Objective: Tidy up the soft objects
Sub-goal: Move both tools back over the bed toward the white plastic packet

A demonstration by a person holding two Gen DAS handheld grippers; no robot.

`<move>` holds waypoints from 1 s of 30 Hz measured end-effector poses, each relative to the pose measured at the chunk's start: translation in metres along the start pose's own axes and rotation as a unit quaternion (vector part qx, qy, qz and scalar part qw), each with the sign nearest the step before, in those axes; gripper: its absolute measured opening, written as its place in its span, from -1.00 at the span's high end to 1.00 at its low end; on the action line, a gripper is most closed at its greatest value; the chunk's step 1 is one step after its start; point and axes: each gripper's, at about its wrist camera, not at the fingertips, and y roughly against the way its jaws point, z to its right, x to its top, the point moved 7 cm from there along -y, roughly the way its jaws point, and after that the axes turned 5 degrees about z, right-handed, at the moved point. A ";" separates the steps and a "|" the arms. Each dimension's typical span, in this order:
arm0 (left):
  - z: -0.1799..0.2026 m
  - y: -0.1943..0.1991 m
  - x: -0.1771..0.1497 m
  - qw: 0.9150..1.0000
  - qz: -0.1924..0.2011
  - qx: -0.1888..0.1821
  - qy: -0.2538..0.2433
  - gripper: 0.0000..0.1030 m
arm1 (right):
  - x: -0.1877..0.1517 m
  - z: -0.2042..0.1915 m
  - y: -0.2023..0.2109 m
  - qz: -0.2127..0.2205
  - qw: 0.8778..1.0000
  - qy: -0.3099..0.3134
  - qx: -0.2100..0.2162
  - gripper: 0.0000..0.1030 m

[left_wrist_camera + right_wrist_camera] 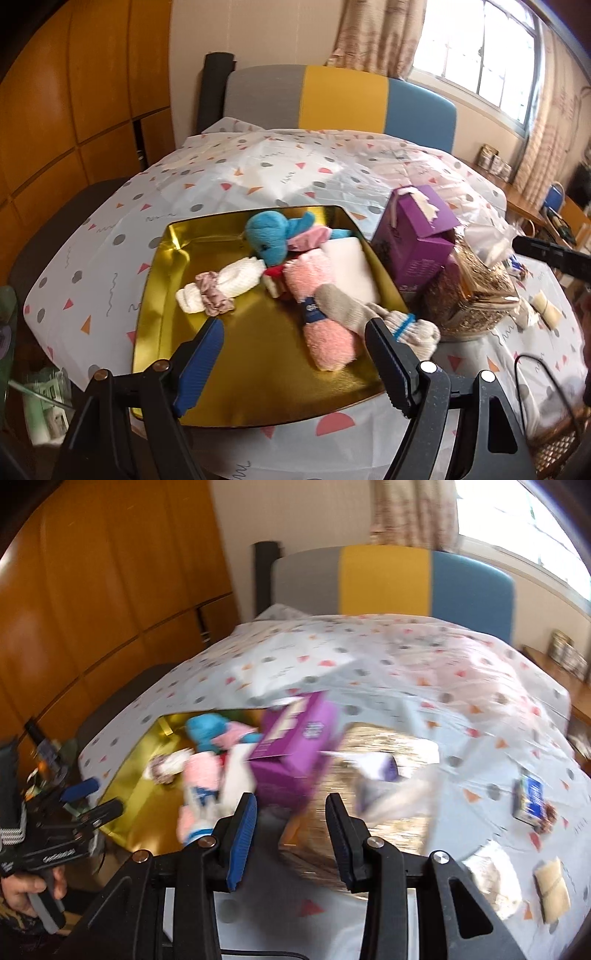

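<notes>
Left tool [295,328] hangs released, jaws wide, nothing between them, right over the gold tray [258,369] on the counter [229,166]. Inside the tray: a blue plush toy [267,234] at the far end, a white sock roll [229,282] toward its left, a pink towel roll [325,314] in the middle, a grey glove [388,317] draped over its right rim. Right tool [291,812], blurred, half-parted and empty, sits just right of the tray, before the purple box [291,753] and the basket [369,775].
</notes>
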 end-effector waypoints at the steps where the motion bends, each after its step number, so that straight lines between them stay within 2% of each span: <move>1: 0.003 0.000 0.000 1.000 -0.001 -0.002 -0.002 -0.54 | -0.001 0.010 0.003 0.002 1.000 -0.009 -0.009 0.25; 7: 0.027 0.000 0.000 0.999 -0.007 -0.035 -0.017 -0.54 | -0.012 0.093 0.022 0.004 0.993 -0.086 -0.080 0.25; 10: 0.044 0.002 0.002 0.998 -0.005 -0.057 -0.032 -0.54 | -0.025 0.145 0.031 0.001 0.981 -0.157 -0.111 0.25; 13: 0.068 0.006 0.003 0.995 -0.003 -0.085 -0.057 -0.54 | -0.043 0.196 0.040 0.000 0.964 -0.226 -0.139 0.25; 17: 0.110 0.010 0.005 0.987 -0.007 -0.128 -0.100 -0.54 | -0.073 0.253 0.048 0.004 0.936 -0.306 -0.176 0.25; 20: 0.146 0.013 0.006 0.977 -0.009 -0.162 -0.135 -0.54 | -0.102 0.287 0.057 0.024 0.905 -0.371 -0.207 0.25; 21: 0.158 0.013 0.006 0.974 -0.011 -0.171 -0.146 -0.54 | -0.113 0.297 0.061 0.016 0.892 -0.396 -0.218 0.25; 22: 0.174 0.013 0.006 0.970 -0.014 -0.186 -0.159 -0.54 | -0.121 0.306 0.066 0.018 0.875 -0.429 -0.224 0.25; 23: 0.186 0.013 0.006 0.966 -0.018 -0.199 -0.165 -0.53 | -0.126 0.315 0.074 0.038 0.862 -0.454 -0.222 0.25; 26: 0.231 0.013 0.006 0.954 -0.035 -0.240 -0.179 -0.53 | -0.138 0.331 0.094 0.064 0.836 -0.487 -0.247 0.25; 30: 0.290 0.011 -0.001 0.934 -0.055 -0.282 -0.211 -0.44 | -0.150 0.341 0.111 0.098 0.807 -0.531 -0.240 0.25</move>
